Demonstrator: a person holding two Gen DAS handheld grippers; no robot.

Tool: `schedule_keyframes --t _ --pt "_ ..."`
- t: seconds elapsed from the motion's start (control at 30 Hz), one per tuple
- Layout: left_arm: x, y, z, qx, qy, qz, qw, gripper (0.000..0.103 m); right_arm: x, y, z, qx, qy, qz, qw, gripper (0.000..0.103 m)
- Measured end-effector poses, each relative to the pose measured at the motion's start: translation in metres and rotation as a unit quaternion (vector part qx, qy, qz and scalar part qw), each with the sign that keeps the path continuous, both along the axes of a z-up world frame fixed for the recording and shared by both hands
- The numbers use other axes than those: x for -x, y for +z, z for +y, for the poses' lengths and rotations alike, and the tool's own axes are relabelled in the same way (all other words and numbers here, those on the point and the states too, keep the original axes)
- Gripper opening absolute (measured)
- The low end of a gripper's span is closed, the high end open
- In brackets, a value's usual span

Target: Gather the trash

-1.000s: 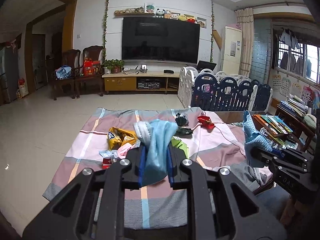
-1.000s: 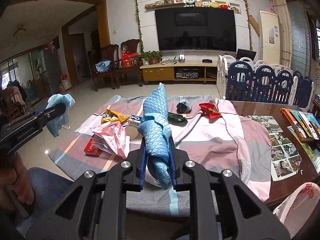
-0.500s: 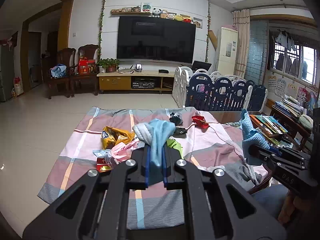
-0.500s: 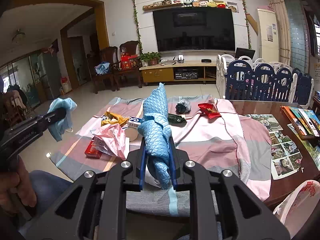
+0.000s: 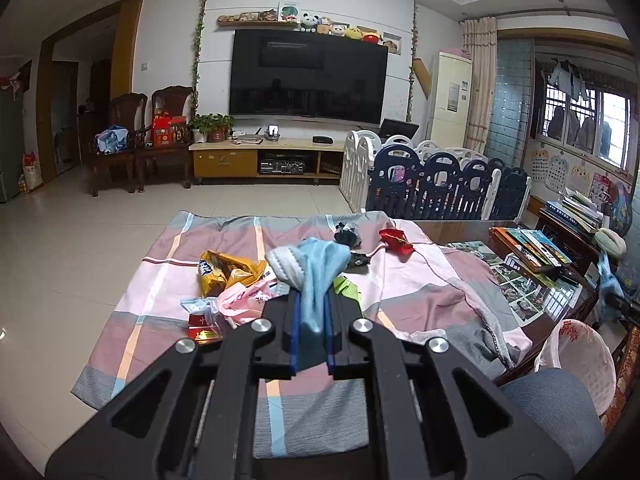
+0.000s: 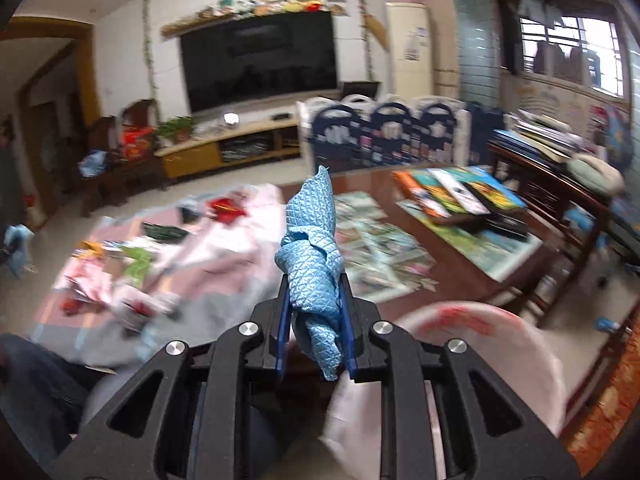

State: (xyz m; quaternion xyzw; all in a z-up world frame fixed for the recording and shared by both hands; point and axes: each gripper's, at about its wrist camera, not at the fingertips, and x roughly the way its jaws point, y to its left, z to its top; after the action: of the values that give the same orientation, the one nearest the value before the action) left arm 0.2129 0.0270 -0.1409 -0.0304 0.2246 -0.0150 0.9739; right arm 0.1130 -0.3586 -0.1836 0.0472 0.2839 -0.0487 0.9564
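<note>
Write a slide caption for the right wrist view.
Right gripper carries a knotted blue cloth above a white plastic bag.

TV [image 5: 306,78] on far wall, 2 wooden chairs [image 5: 148,136] left, playpen fence [image 5: 436,184] right, books [image 5: 532,246] at worktop's right edge.

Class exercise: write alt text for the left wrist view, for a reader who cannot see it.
The left claw is clamped on a light blue cloth above a checked blanket strewn with wrappers, among them a yellow snack bag. Beyond lie a tiled floor and a wall-mounted television.
</note>
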Motion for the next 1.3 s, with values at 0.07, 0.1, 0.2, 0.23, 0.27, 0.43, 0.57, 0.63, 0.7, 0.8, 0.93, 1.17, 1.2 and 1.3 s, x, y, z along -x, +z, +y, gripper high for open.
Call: schedule_keyframes --t 0.07,0.1,0.2,0.23,0.27,0.43,0.57,0.63,0.7,0.8,0.93,1.17,1.2,1.3 --pt "-0.003 0.0 -0.007 0.0 -0.013 0.003 0.9999 0.01 0.011 -0.015 -0.021 0.011 -0.017 0.019 1.0 0.034" --pt "-0.003 0.001 -0.011 0.003 -0.025 0.002 0.9997 0.01 0.014 -0.023 -0.031 0.012 -0.025 0.031 0.999 0.041" --pt "-0.009 0.001 -0.047 0.013 -0.087 0.019 0.996 0.01 0.023 -0.04 -0.054 0.018 -0.066 0.058 0.996 0.067" --pt "-0.011 0.002 -0.074 0.009 -0.118 0.025 0.9926 0.01 0.028 -0.039 -0.059 0.016 -0.079 0.05 0.995 0.068" --pt "-0.012 0.002 -0.093 0.01 -0.143 0.03 0.9892 0.01 0.032 -0.036 -0.065 0.013 -0.089 0.039 0.995 0.069" --pt "-0.013 0.004 -0.243 0.042 -0.321 0.088 0.9419 0.01 0.07 0.02 -0.08 -0.024 -0.142 -0.095 0.985 0.077" --pt "-0.007 -0.001 -0.359 0.056 -0.423 0.122 0.8962 0.021 0.092 0.07 -0.077 -0.022 -0.148 -0.172 0.974 0.081" --pt "-0.012 -0.013 -0.4 0.048 -0.431 0.139 0.8902 0.072 0.098 0.09 -0.07 -0.022 -0.147 -0.198 0.969 0.083" --pt "-0.018 -0.023 -0.411 0.039 -0.414 0.145 0.8979 0.086 0.101 0.097 -0.067 -0.023 -0.138 -0.198 0.97 0.084" --pt "-0.026 -0.026 -0.378 0.07 -0.379 0.15 0.9103 0.086 0.094 0.092 -0.054 -0.026 -0.108 -0.179 0.977 0.084" --pt "-0.029 -0.009 -0.277 0.066 -0.289 0.095 0.9503 0.089 0.065 0.065 -0.022 -0.041 -0.056 -0.141 0.988 0.084" --pt "-0.007 0.015 -0.088 -0.004 -0.063 -0.001 0.998 0.095 0.003 0.047 0.098 -0.055 0.094 -0.108 0.988 0.084" --pt "-0.005 0.015 -0.066 -0.001 -0.036 -0.002 0.9993 0.095 -0.004 0.049 0.116 -0.054 0.113 -0.112 0.986 0.084" --pt "-0.004 0.013 -0.017 0.003 0.024 -0.009 0.9997 0.096 -0.025 0.052 0.168 -0.053 0.163 -0.116 0.978 0.084"
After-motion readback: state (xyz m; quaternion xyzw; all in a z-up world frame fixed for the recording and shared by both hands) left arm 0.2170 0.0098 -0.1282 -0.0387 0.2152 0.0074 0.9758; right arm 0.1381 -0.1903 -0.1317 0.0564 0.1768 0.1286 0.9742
